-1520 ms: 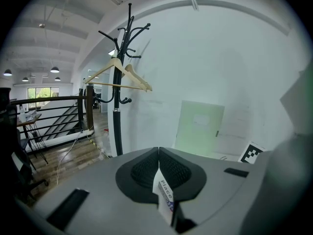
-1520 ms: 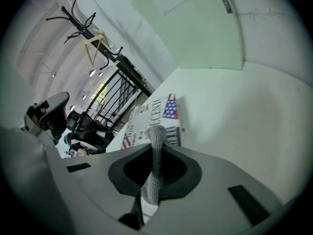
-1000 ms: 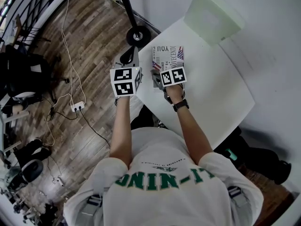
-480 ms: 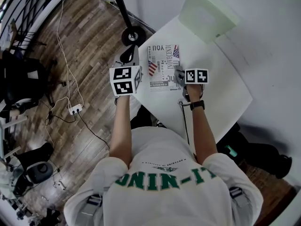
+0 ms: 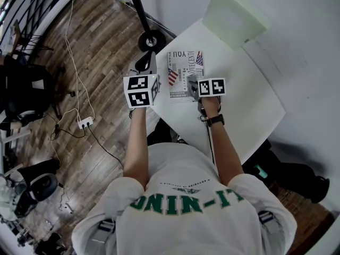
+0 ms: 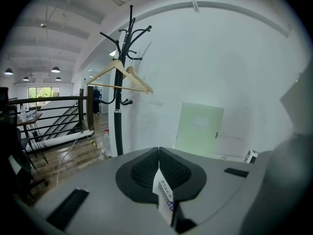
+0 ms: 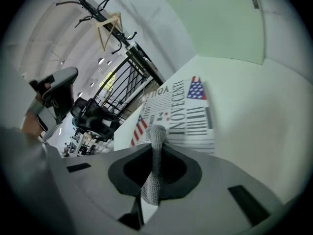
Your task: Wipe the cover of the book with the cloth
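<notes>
While left tongs (image 6: 158, 154) clamp the book (image 5: 182, 68), right tongs (image 7: 157, 131), cloth (image 7: 152, 180), back leftward.

Book (image 7: 178, 116) cover: "NOVECEN…", "YOU"; its edge in left hand-held gripper (image 6: 159, 155): "Place".

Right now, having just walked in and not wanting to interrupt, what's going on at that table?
A person stands at a white table with a gripper in each hand. The left gripper has its jaws shut on an edge of the printed book, apparently steadying it. The right gripper has its jaws clamped on a grey cloth, held over the cover near the edge closest to the person. It looks like the cover is being wiped, though actual contact between cloth and cover is hard to confirm.
</notes>
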Tool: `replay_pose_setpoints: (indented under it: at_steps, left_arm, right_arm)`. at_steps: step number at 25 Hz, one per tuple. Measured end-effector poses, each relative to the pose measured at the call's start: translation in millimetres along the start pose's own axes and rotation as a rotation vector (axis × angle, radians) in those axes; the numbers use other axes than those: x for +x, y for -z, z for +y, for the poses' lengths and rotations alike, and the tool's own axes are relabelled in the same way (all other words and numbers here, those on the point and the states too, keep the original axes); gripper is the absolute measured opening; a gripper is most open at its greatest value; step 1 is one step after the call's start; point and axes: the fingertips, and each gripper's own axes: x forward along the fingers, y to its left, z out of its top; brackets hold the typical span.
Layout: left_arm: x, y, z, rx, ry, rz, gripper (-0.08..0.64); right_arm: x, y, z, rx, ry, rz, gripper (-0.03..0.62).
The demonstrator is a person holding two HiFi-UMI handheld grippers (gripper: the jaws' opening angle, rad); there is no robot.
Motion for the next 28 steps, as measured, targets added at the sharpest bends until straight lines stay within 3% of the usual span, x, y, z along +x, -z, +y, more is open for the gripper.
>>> replay_pose_setpoints:
  at_steps: [5,11,17,28]
  left_arm:
    - [0,2,-2,0.008,-0.003,0.004,0.017]
    - [-1,3,-5,0.015,-0.004,0.009,0.017]
    - [-1,3,-4,0.017,-0.009,0.006,0.017]
    - [1,-1,-18,0.018,0.024,0.000,0.017]
  right_arm:
    - [34,15,61,-0.088,-0.113,0.068,0.037]
    - [59,30,84,-0.147,-0.139,0.128,0.037]
    - [37,28,48,-0.105,-0.089,0.104,0.035]
    - [-35,18,-53,0.043,0.088,-0.018,0.035]
